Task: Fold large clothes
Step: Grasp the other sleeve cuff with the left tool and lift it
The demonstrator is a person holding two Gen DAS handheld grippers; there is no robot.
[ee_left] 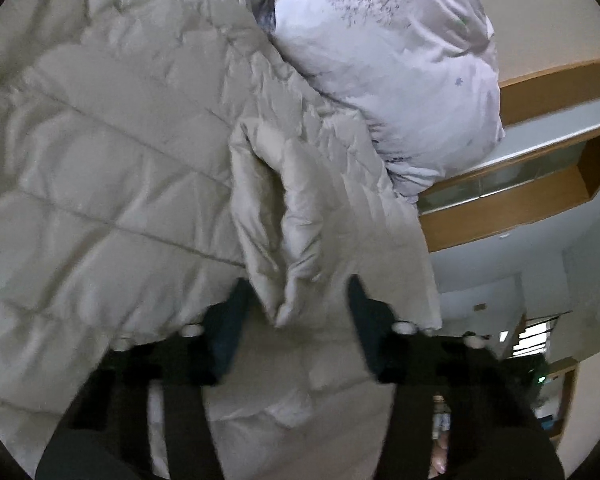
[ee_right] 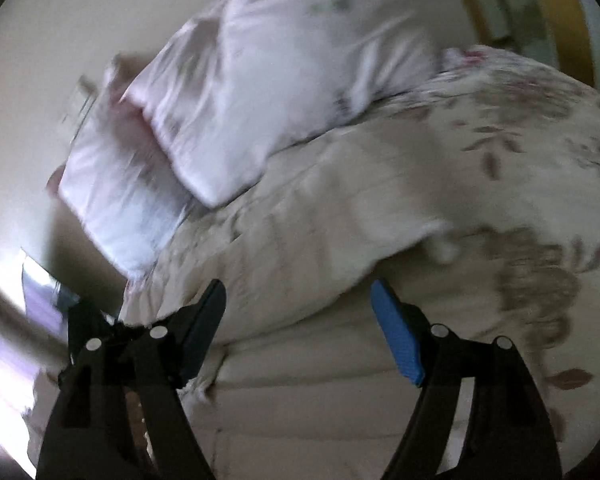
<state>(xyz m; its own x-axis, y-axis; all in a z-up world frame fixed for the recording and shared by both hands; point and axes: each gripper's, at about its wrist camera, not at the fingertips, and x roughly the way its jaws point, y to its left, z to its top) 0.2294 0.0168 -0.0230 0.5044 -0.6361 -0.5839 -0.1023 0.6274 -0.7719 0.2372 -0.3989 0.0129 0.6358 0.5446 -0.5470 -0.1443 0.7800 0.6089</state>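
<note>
L gripper [ee_left: 298, 304]: jaws around beige quilted puffer coat [ee_left: 112, 160] fold, lower centre, clamp unclear | R gripper [ee_right: 298, 320]: jaws open, empty | risk: slick padding slips out.

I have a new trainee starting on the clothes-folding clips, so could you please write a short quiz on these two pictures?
1. True or false: the right tongs hold a pillow.
2. What lies between the fingers of the left tongs? A) a fold of the beige quilted coat B) a wooden shelf C) a shoe
3. Fill in: in the right wrist view, the pale pillow rests on the ______ bedspread.

Key
1. False: they stand open and empty over the bedding.
2. A; whether the pads press on it yet is unclear.
3. Flowered.
</note>
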